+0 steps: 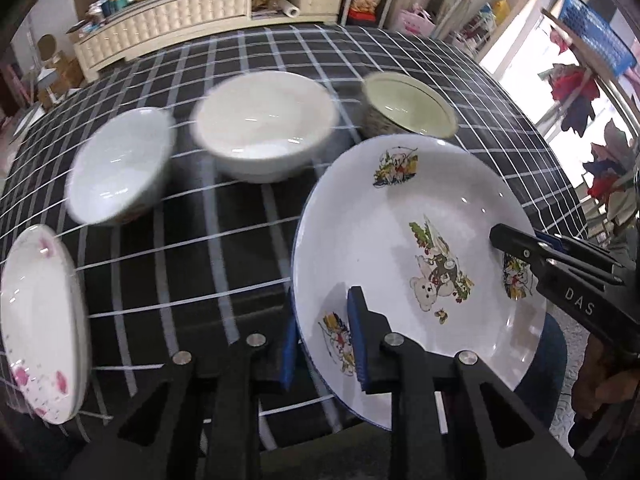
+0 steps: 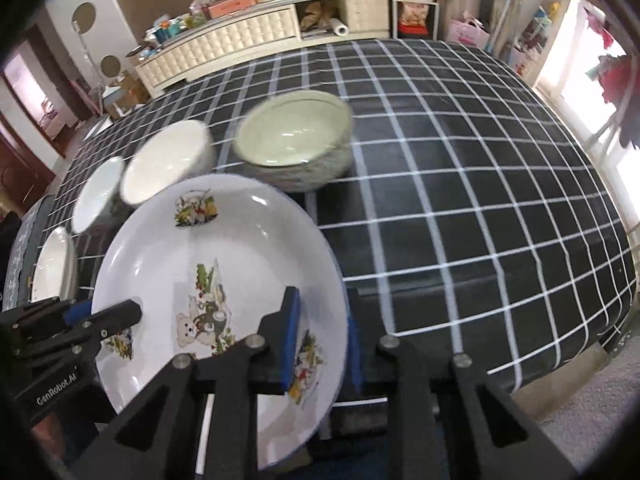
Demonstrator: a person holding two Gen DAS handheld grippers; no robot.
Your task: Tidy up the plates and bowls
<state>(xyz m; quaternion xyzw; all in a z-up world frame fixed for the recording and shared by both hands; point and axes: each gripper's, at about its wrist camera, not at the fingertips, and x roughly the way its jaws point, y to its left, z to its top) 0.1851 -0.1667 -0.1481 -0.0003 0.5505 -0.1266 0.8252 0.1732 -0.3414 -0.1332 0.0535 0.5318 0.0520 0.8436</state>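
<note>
Sorting looks barely begun: both the left hand-held gripper [image 1: 324, 344] and right hand-held gripper [image 2: 320, 340] clamp the cartoon plate [image 1: 420, 240] by opposite rims above the surface [image 2: 480, 200], while three bowls [image 1: 264, 124] and another plate [image 1: 36, 320] sit unstacked.

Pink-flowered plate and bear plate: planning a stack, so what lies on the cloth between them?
Only bare checked tablecloth between pink-flowered plate and bear plate, per left wrist view.
</note>
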